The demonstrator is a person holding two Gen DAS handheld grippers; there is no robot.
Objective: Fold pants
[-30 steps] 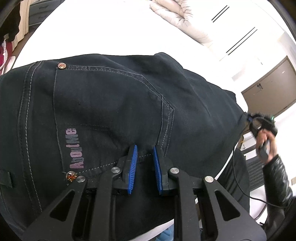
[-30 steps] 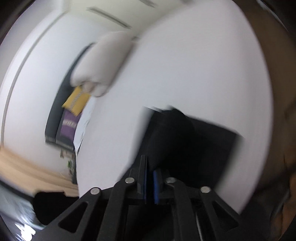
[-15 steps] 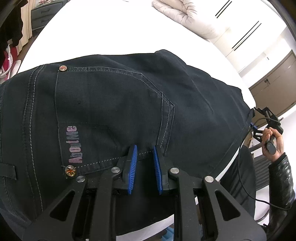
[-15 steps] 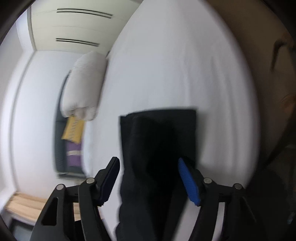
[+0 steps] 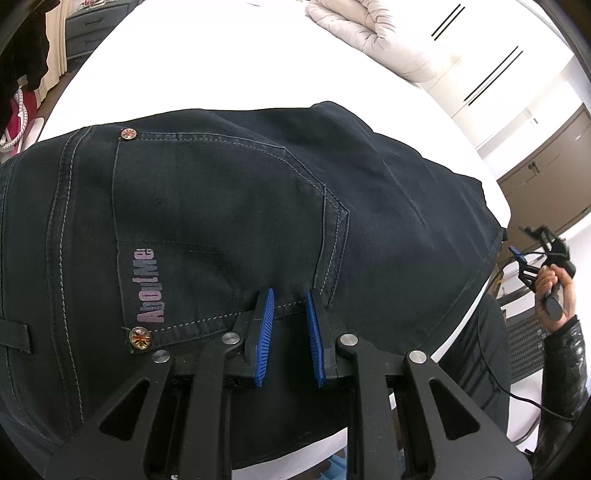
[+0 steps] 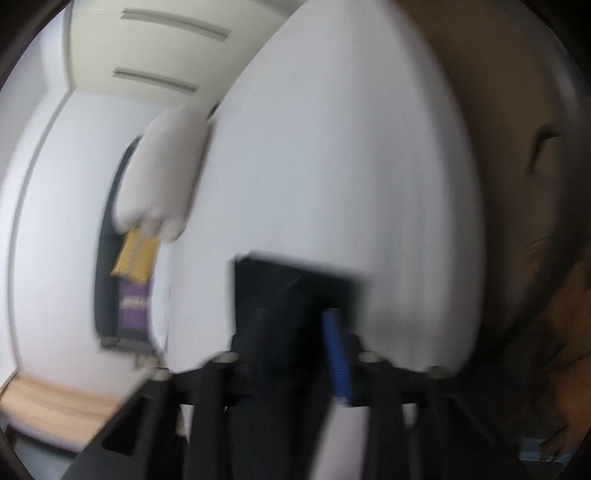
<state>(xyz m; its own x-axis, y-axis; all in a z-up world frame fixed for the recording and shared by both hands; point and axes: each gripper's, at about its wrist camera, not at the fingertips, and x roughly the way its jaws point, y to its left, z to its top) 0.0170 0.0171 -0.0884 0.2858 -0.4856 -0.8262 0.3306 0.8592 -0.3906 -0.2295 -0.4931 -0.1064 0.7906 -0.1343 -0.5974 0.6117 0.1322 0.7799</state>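
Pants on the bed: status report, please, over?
Left hand-held gripper part-open over the pants, gripping nothing. Right hand-held gripper blurred, state unclear. Pants flat on bed. Nothing blocking.

White bed [image 5: 229, 62], rolled duvet [image 5: 373, 37], brown cabinet doors [image 5: 546, 162].

A white-sheeted bed [image 5: 207, 55] carries the load. Dark navy denim pants [image 5: 221, 206] lie spread on it. A puffy cream duvet [image 5: 369, 33] sits at its far end.
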